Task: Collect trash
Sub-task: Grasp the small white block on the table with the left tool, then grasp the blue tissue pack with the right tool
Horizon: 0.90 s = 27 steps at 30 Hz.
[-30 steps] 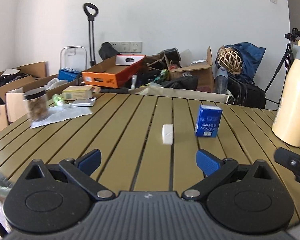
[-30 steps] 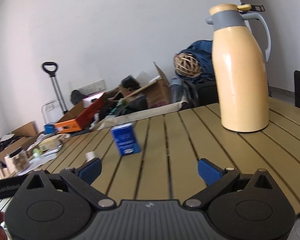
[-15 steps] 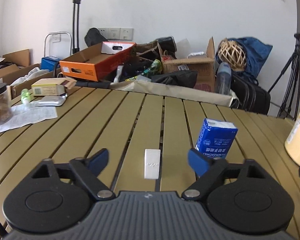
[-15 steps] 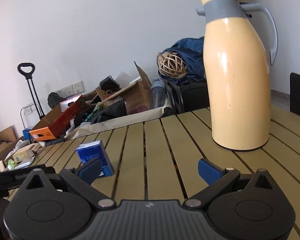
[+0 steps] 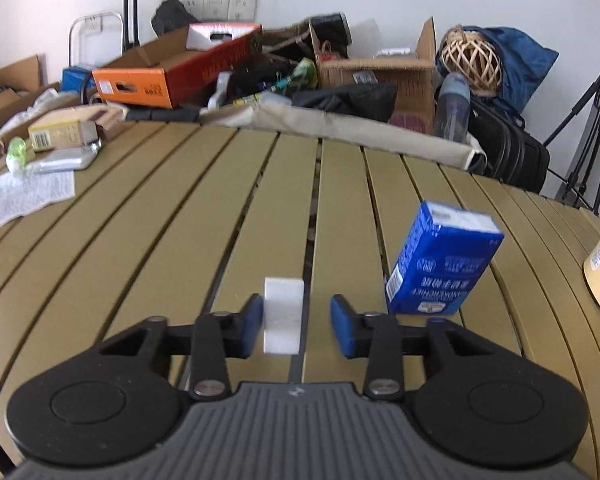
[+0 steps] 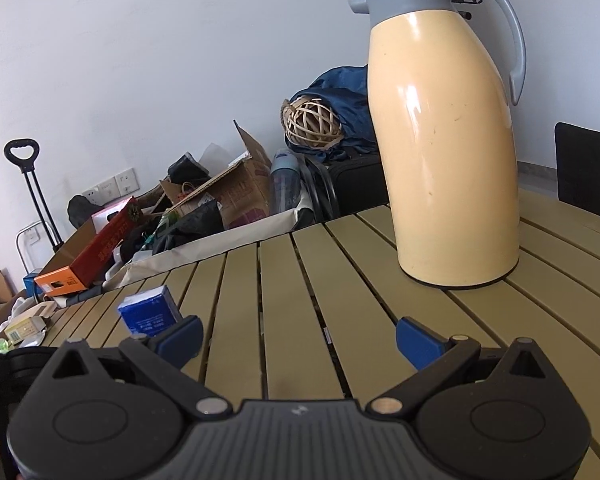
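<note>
A small white block (image 5: 283, 315) stands upright on the slatted table (image 5: 180, 240). My left gripper (image 5: 296, 324) straddles it; the left pad touches its side, the right pad (image 5: 342, 326) stands a little apart, so the jaws are partly closed. A blue and white tissue pack (image 5: 440, 270) stands just right of it and also shows in the right wrist view (image 6: 150, 312). My right gripper (image 6: 298, 342) is open and empty, low over the table right of the pack.
A tall beige thermos jug (image 6: 446, 152) stands on the table ahead right of my right gripper. A paper towel (image 5: 24, 196), a yellow box (image 5: 62, 134) and a foil packet (image 5: 62, 160) lie at the table's far left. Boxes and bags clutter the floor beyond.
My left gripper moved forward to the white block and its jaws narrowed around it. My right gripper moved closer to the jug and stayed open.
</note>
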Each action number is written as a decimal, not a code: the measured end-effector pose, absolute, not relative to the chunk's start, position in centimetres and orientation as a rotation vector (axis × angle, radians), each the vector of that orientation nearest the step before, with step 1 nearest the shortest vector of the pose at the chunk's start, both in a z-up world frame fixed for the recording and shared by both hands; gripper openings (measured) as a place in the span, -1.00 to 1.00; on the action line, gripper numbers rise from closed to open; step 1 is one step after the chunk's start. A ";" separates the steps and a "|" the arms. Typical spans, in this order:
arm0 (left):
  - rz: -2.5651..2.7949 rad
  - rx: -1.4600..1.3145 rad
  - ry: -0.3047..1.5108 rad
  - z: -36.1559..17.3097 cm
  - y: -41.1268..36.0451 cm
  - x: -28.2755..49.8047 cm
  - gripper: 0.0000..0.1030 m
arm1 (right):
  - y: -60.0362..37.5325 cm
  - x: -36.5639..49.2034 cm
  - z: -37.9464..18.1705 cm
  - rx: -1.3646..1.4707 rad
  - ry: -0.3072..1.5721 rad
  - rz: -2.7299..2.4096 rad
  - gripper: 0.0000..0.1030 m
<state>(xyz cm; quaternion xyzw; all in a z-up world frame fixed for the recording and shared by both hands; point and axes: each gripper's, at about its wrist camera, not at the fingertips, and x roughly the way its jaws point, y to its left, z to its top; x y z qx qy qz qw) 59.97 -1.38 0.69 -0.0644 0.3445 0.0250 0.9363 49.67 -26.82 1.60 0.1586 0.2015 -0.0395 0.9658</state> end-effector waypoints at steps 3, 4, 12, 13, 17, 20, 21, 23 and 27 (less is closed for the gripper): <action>0.057 -0.145 0.695 0.8 -1.0 59.8 -0.65 | -26.5 49.5 1.5 0.332 0.412 -0.069 1.00; 0.054 -0.147 0.693 0.8 -0.9 59.7 -0.66 | -26.3 49.5 1.5 0.329 0.414 -0.064 1.00; 0.041 -0.129 0.619 2.1 -0.6 58.1 -0.66 | -24.7 49.6 1.5 0.316 0.435 -0.041 1.00; 0.037 -0.127 0.610 2.3 -0.4 57.8 -0.66 | -24.4 49.6 1.5 0.315 0.436 -0.042 1.00; 0.022 -0.138 0.577 3.3 1.3 57.0 -0.66 | -22.0 49.8 1.7 0.291 0.433 -0.019 1.00; 0.023 -0.164 0.577 3.7 3.5 56.6 -0.66 | -20.0 50.0 2.0 0.255 0.424 0.000 1.00; 0.028 -0.173 0.574 3.9 4.4 56.4 -0.66 | -19.3 50.2 2.1 0.241 0.421 0.005 1.00; 0.043 -0.186 0.569 4.1 6.0 56.1 -0.66 | -18.2 50.7 2.6 0.226 0.419 0.017 1.00; 0.062 -0.214 0.561 4.4 9.1 55.4 -0.66 | -15.7 52.1 3.4 0.194 0.411 0.036 1.00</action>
